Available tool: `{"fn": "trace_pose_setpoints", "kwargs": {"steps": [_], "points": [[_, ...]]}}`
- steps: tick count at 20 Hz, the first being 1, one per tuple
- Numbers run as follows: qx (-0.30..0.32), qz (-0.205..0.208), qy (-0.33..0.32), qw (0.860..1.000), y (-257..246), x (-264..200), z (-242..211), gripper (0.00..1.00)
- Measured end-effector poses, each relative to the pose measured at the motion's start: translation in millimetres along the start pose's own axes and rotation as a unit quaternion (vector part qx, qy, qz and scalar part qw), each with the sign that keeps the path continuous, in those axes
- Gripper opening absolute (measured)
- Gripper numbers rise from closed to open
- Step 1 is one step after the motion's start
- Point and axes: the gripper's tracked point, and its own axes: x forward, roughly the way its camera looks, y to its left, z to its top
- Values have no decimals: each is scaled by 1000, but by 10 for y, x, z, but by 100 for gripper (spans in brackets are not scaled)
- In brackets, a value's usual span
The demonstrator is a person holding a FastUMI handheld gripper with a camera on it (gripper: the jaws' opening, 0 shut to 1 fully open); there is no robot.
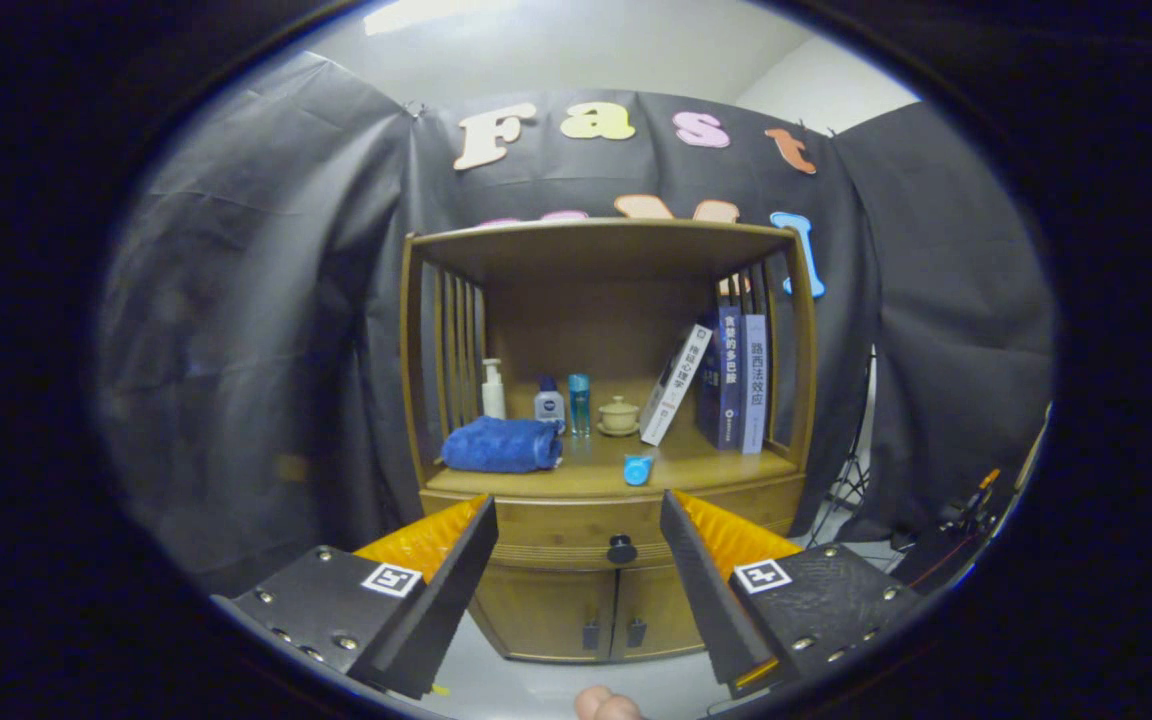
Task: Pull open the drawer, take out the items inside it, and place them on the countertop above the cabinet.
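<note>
We see a wooden cabinet (606, 440) standing ahead of us. Our hand-held gripper (576, 520) is spread wide and grips nothing. Its two fingers (456, 570) point at the cabinet but do not touch it. The drawer (576, 520) is shut. It sits under the surface (706, 462), and its dark knob (622, 549) shows between the fingers, a bit beyond them. Two small doors (586, 610) are below the drawer. On the surface lie a blue towel (502, 445) and a small blue thing (638, 469) near the front edge. Behind them stand a pump bottle (493, 390), two more bottles (564, 402), a little pot (619, 415) and some books (726, 380). One book leans on the others.
</note>
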Motion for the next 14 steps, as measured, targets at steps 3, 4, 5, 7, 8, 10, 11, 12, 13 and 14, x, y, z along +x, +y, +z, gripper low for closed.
{"fn": "trace_pose_setpoints", "kwargs": {"steps": [3, 4, 5, 7, 8, 10, 11, 12, 13, 14], "points": [[-13, 2, -18, 1000, -11, -204, 262, 98], [-14, 3, -24, 1000, -7, -283, 343, 98], [-13, 6, -25, 1000, 7, -366, 387, 98], [-14, 8, -32, 999, -35, -487, 480, 98], [-17, 5, -35, 999, -67, -532, 505, 98], [-20, -1, -39, 999, -95, -603, 516, 98], [-23, -4, -41, 999, -112, -612, 511, 98], [-26, -8, -44, 999, -118, -615, 508, 98], [-30, -9, -43, 999, -118, -620, 489, 98], [-32, -9, -40, 999, -108, -628, 467, 98]]}}
